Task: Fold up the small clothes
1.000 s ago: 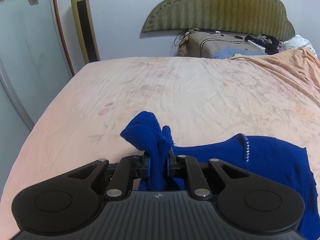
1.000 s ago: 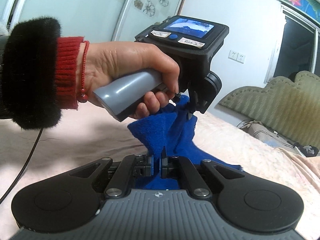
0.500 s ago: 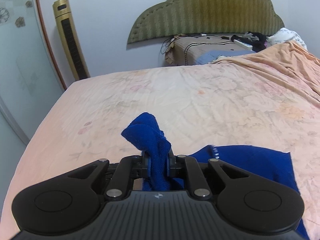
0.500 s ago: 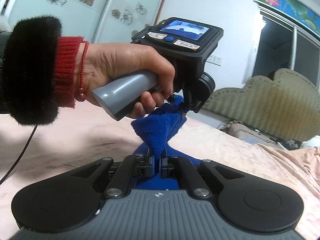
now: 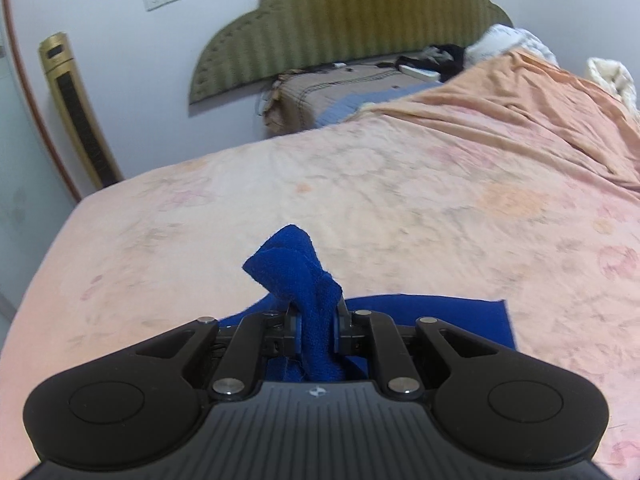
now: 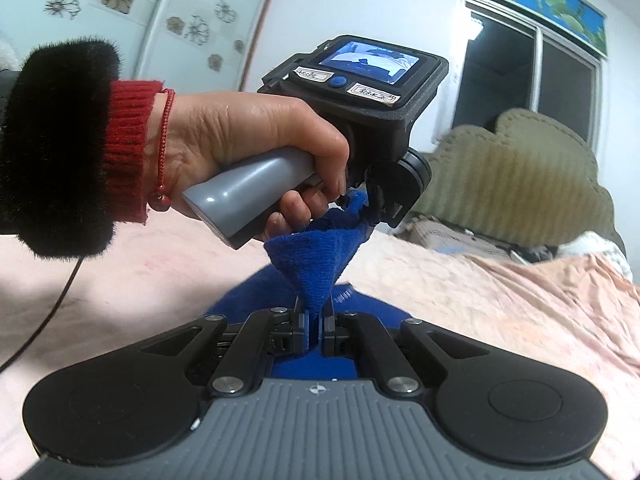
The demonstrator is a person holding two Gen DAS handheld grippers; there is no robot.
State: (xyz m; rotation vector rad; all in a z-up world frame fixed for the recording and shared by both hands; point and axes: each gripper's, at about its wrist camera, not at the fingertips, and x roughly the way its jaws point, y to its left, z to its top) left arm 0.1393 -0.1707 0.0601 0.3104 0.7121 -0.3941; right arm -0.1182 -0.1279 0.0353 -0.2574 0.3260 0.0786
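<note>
The blue knit garment point(image 5: 436, 320) lies partly on the bed point(image 5: 360, 200), its lifted edge clenched in both the left tool point(image 5: 316, 326) and the right tool point(image 6: 316, 330). Because each bite is a small bunched wad, uneven pulling could slip it free or skew the fold.

the left wrist view sits low over the bed point(image 5: 400, 200), facing its green headboard point(image 5: 352, 20). the right wrist view, equally low, looks across the bed toward the headboard point(image 6: 520, 168) and window. both share the blue garment point(image 5: 296, 276) point(image 6: 316, 264), close up.
</note>
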